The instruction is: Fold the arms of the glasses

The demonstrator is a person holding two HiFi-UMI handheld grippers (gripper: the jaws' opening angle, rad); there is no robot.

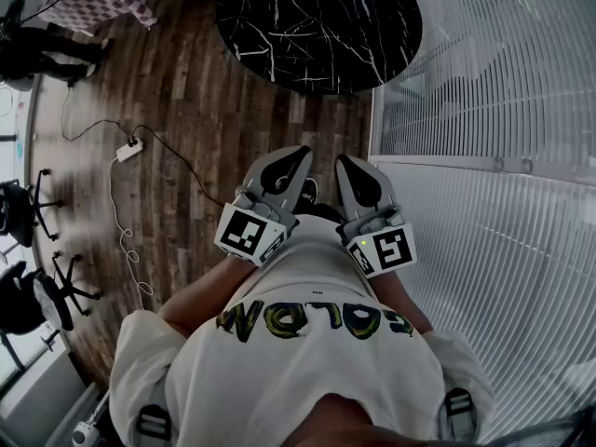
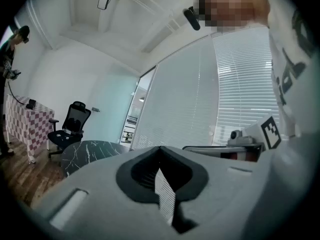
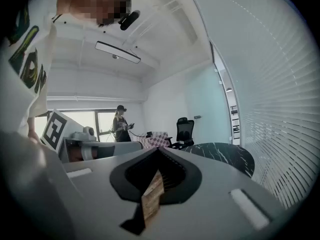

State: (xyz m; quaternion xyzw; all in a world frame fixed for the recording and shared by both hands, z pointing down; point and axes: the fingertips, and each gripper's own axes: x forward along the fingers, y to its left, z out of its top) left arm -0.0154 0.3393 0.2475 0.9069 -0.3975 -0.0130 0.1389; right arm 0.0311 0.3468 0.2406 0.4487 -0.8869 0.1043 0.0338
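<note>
Facing one marble table [image 1: 317,26], two clenched shut — left hand-held gripper [image 1: 300,154], right hand-held gripper [image 1: 345,162].

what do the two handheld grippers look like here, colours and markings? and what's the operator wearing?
The left gripper and right gripper match: smooth light-grey rounded shells tapering to the tips, with a black ribbed lining inside the jaws. Each carries a white cube with black square markers: left cube, right cube. No cables show on either. The person wears a white shirt with yellow-green lettering.

Two claws [image 1: 298,154] [image 1: 346,161], one marble table [image 1: 317,26], one power strip [image 1: 128,149].
</note>
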